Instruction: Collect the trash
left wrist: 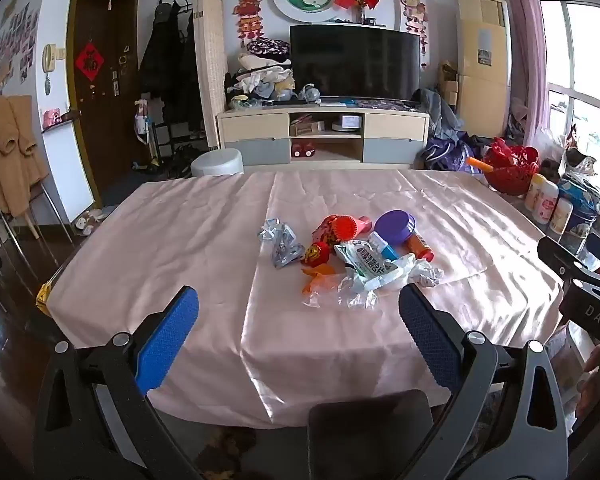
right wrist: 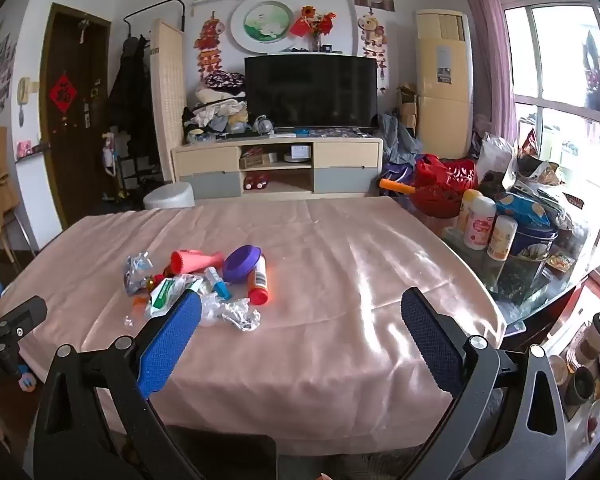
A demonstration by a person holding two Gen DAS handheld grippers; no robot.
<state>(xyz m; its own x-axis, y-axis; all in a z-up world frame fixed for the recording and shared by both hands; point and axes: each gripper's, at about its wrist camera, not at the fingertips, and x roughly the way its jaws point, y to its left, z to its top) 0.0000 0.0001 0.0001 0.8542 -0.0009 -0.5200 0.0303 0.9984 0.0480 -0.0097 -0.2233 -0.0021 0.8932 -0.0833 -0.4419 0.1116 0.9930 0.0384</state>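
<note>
Left wrist view: left tongs (left wrist: 299, 306) spread wide, grasping nothing.
Right tongs (right wrist: 301, 310): released, empty.
Pink-clothed counter (left wrist: 180, 248): heap of crumpled plastic wrappers (left wrist: 364, 276), round purple lid (left wrist: 394, 227).

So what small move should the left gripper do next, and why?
Probably ease the left gripper forward to the crumpled clear plastic wrapper. It is open, holds nothing, and that wrapper is the nearest piece of the pile on the pink tablecloth.
</note>
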